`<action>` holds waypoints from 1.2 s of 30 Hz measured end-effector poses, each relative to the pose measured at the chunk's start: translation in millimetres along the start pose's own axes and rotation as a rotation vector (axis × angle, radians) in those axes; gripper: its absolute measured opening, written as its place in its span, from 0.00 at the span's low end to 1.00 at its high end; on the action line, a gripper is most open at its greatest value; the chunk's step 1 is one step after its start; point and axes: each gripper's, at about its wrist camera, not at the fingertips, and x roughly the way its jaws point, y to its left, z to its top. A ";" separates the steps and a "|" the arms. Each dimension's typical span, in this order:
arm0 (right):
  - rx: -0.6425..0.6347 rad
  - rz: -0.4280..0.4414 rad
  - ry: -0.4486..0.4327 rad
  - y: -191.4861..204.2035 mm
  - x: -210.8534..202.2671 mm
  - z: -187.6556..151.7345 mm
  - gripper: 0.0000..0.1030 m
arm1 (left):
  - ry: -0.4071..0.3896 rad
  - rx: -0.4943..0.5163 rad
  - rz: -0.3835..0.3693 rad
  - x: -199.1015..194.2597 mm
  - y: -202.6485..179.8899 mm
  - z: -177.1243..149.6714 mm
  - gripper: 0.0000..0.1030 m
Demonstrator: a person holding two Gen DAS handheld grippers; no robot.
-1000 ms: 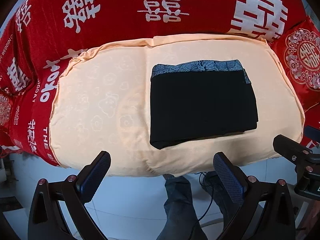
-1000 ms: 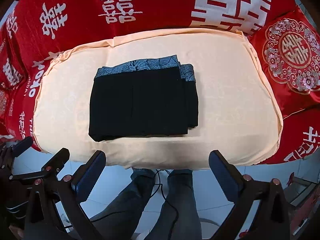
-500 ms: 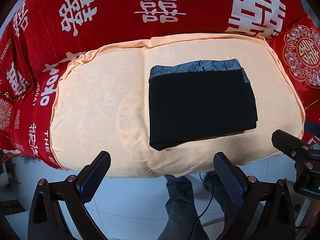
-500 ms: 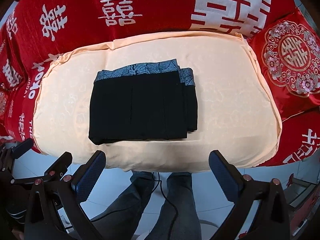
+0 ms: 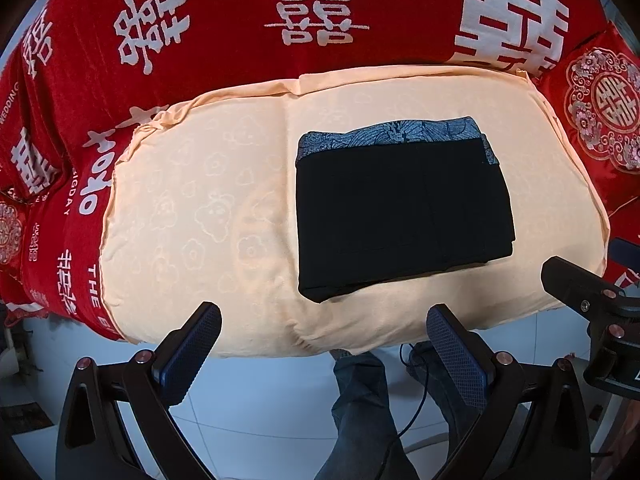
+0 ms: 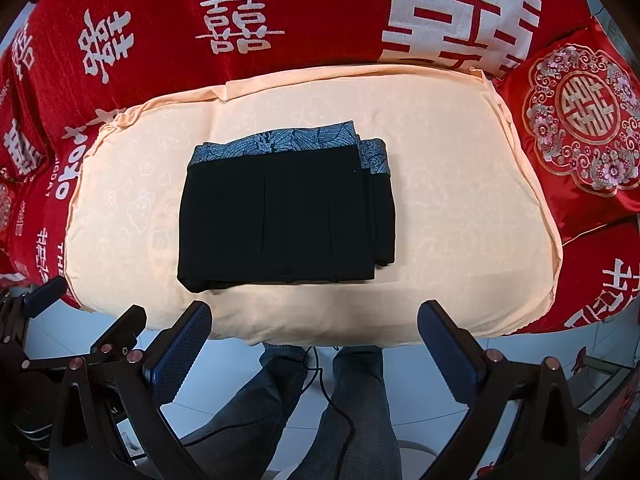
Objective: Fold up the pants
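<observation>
Pants (image 5: 404, 210) lie folded flat on the peach cushion (image 5: 208, 216), patterned waistband on the far side. Left gripper (image 5: 324, 344) and right gripper (image 6: 314, 340) spread wide, empty, near the cushion's near edge.

1. Peach cushion cover (image 5: 208, 208), cloud pattern, fills centre.
2. Red sofa cover (image 6: 168, 8) with white characters, 9 to 1 o'clock.
3. Embroidered red pillow (image 6: 580, 120) at 3 o'clock.
4. White tiled floor (image 5: 260, 408), black cable (image 6: 328, 396) at 6 o'clock.
</observation>
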 end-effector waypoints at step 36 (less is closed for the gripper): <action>-0.006 -0.007 0.014 3.3 5.0 2.4 1.00 | -0.021 0.045 0.001 1.7 0.1 -0.3 1.00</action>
